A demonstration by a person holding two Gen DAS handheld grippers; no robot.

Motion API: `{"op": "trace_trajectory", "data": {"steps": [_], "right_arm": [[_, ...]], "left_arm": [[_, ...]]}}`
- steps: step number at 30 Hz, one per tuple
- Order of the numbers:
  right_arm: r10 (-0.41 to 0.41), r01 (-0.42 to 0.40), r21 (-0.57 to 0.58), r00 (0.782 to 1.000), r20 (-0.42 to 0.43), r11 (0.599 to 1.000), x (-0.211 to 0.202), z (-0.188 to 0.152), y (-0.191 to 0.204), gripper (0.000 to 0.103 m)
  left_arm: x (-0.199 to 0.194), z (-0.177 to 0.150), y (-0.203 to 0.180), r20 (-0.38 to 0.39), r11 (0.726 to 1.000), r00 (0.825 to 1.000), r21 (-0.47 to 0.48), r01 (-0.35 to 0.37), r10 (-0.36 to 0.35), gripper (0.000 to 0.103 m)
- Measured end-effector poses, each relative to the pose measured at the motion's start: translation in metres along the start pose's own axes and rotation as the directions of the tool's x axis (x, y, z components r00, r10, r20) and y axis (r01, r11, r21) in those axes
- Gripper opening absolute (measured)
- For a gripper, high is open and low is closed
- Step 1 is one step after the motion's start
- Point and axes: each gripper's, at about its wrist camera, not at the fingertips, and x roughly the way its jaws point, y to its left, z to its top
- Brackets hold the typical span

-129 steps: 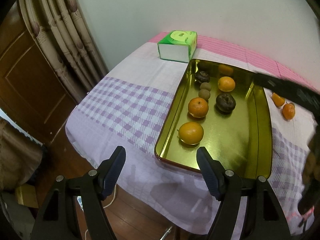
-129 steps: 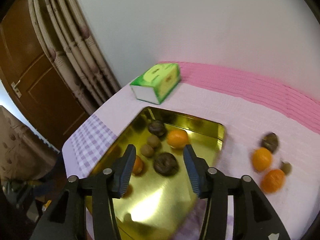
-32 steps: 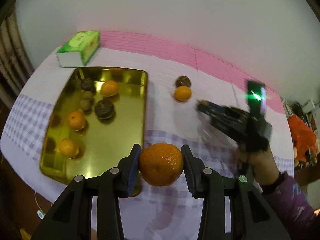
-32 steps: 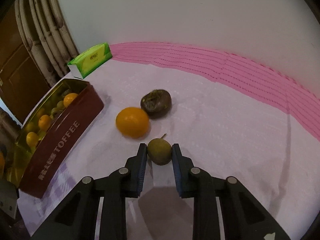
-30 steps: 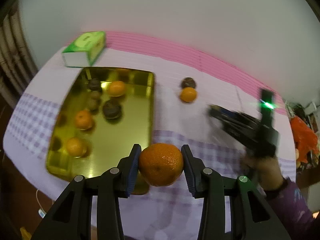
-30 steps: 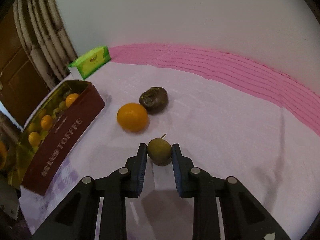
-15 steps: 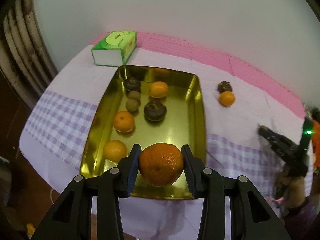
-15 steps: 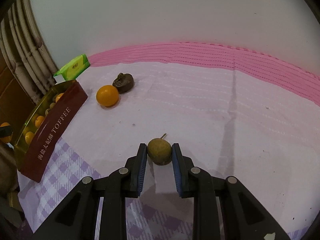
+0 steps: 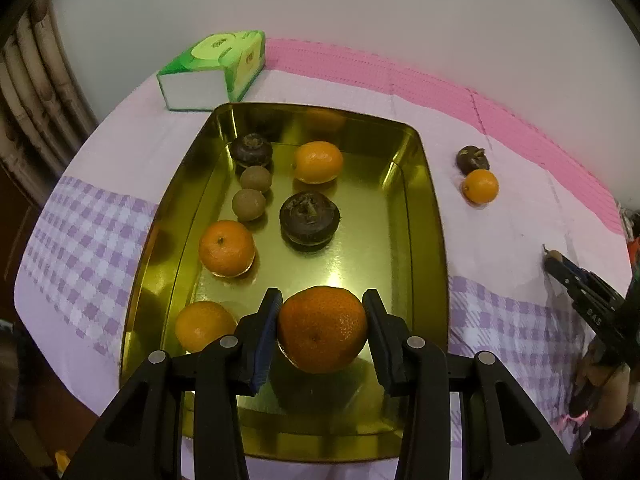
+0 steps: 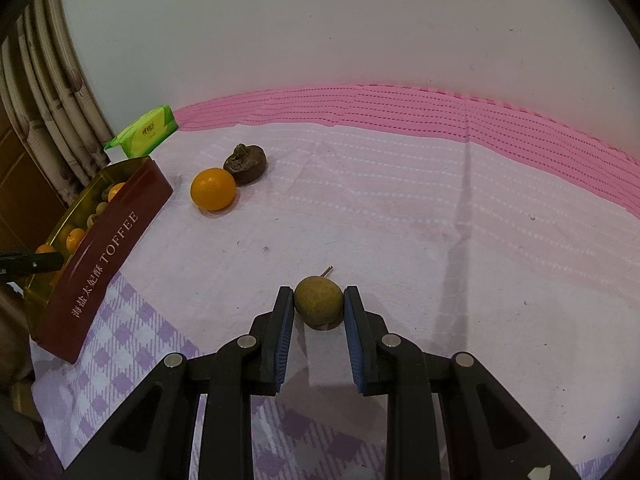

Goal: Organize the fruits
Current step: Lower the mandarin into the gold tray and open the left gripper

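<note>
My left gripper (image 9: 322, 330) is shut on a tangerine (image 9: 322, 334) and holds it over the near end of the gold tin tray (image 9: 424, 216). Several oranges, dark fruits and small brown fruits lie in the tray. My right gripper (image 10: 319, 306) is shut on a small brown longan (image 10: 319, 305) above the white cloth, right of the tray (image 10: 104, 256). An orange (image 10: 212, 188) and a dark fruit (image 10: 245, 169) lie on the cloth beside the tray; they also show in the left wrist view, orange (image 9: 480, 186) and dark fruit (image 9: 473, 159).
A green tissue box (image 9: 214, 74) stands behind the tray by the wall. The table edge runs along the left, with a curtain (image 10: 52, 112) and a wooden door beyond it. A pink cloth band (image 10: 400, 108) runs along the wall.
My left gripper has carried the tangerine lower and closer over the tray's near end. My right gripper has drawn back and to the right with the longan, away from the orange and the dark fruit.
</note>
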Motion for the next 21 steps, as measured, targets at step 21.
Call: {"op": "trace_trajectory", "data": {"steps": [21], "right_arm": [[0.003,-0.003,0.004,1.000,0.000,1.000,-0.001,-0.001,-0.001,0.023]], "left_arm": [[0.021,0.013,-0.021,-0.005,0.999,1.000,0.050,0.003,-0.003,0.043]]}}
